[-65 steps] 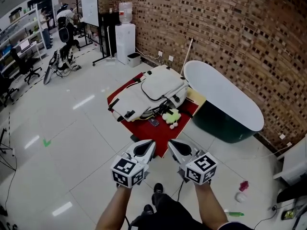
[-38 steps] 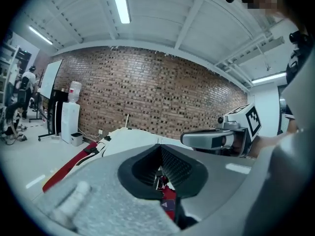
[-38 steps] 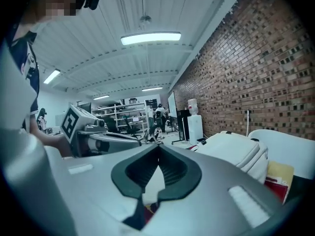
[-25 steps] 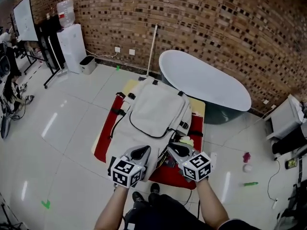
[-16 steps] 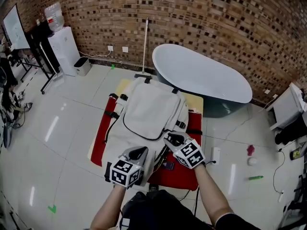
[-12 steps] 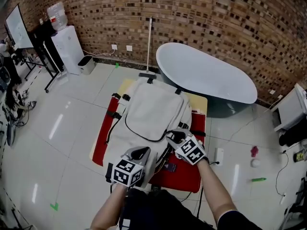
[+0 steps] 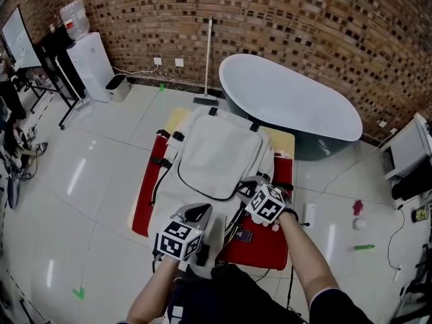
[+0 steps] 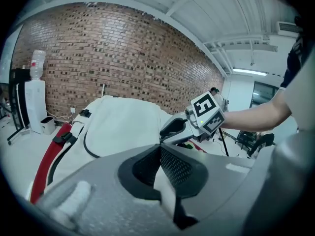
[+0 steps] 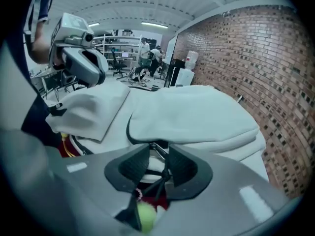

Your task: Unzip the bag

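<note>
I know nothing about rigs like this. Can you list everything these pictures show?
backpack: one, off-white, flat on the mat, mid-floor.
mat: one, red, under the backpack.
bathtub: one, white inside, dark green outside, by the brick wall.
water dispenser: one, white, far left by the wall.
mop: one, pale, leaning on the wall.
toy: one, yellow-green, beside the backpack.
left gripper: one, grey, jaws shut, empty.
right gripper: one, grey, jaws just opening; dark zip cord between them, ungripped.
</note>
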A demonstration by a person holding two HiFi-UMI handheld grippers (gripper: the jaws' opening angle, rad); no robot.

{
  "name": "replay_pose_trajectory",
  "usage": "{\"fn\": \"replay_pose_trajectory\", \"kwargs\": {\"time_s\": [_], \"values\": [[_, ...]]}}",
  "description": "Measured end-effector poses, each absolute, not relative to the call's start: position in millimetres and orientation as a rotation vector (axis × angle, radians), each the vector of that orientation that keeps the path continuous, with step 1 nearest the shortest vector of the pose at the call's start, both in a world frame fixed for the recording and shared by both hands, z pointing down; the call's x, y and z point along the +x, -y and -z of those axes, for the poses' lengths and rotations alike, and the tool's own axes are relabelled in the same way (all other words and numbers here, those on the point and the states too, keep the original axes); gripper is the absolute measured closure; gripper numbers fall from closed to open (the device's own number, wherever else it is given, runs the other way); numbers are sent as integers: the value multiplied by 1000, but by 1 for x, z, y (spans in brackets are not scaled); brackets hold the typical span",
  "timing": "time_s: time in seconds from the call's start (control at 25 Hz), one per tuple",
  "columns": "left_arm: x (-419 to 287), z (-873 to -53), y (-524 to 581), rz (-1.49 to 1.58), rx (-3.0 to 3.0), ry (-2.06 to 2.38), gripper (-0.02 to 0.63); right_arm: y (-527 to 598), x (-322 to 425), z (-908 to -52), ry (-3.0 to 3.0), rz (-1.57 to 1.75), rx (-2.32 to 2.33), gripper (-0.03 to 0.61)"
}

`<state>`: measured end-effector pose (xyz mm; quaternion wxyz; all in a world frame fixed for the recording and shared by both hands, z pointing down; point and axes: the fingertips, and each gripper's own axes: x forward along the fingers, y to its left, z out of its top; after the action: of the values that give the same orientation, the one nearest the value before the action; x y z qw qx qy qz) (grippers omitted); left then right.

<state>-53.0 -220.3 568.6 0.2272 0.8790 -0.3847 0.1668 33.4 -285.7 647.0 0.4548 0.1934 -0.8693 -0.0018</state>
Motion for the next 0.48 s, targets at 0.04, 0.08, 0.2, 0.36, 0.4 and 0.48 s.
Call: {"fn": "replay_pose_trajectory", "kwargs": {"time_s": [0.04,0.08,0.2,0.36,0.4,0.48], "values": [[-58,-568,221,-459,2424,1053,611,283,33,-649,2121,13,467,476],[-63,-569,222,-458,2425,1046,611,282,34,-651,2098,20,460,507],[-72,-570,226,-459,2442,999,611,280,33,-652,2060,-4,494,540],[-76,-568,225,-478,2486,902,611,272,34,-649,2015,-61,575,541],[-78,-568,225,-485,2495,883,611,270,34,-648,2004,-73,594,541],[-82,-567,227,-499,2507,849,611,265,34,-644,1986,-94,630,543]]}}
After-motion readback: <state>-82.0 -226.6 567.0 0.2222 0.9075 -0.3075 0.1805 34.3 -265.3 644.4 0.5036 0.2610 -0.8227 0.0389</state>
